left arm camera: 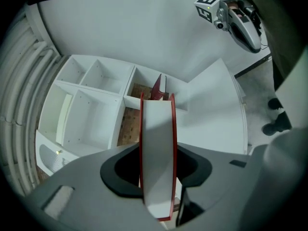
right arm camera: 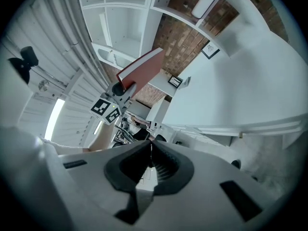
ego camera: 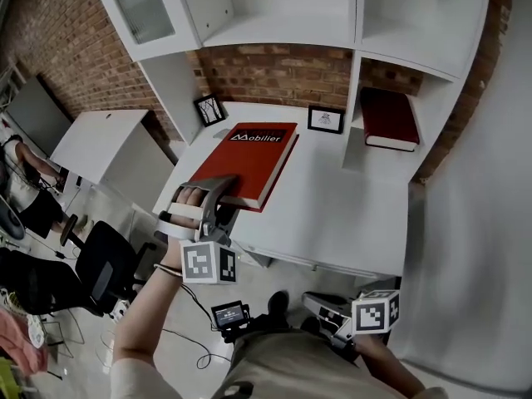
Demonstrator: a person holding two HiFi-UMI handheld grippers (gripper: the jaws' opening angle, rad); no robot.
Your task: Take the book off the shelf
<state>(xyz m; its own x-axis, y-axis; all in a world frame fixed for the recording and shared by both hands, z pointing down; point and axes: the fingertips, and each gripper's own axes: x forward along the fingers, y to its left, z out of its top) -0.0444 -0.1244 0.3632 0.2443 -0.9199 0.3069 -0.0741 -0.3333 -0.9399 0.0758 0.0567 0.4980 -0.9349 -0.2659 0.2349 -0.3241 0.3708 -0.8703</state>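
Red book [ego camera: 253, 163]: near edge pinched in left tool [ego camera: 226, 196], long axis running straight ahead over the desk [ego camera: 341, 214]; right tool [ego camera: 322, 307] pressed together, empty, well apart.

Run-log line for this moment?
left tool: shut on large red hardcover book | right tool: shut, empty | book: over white desk

"What sort of place was it?"

"An office or studio, it seemed: a rough red brick wall [ego camera: 283, 69] stood behind a white built-in shelving unit [ego camera: 274, 27] with a white desk top [ego camera: 341, 214]."

"Anything else?"

"A black swivel office chair [ego camera: 104, 260] and a low white cabinet [ego camera: 100, 140] stood alongside."
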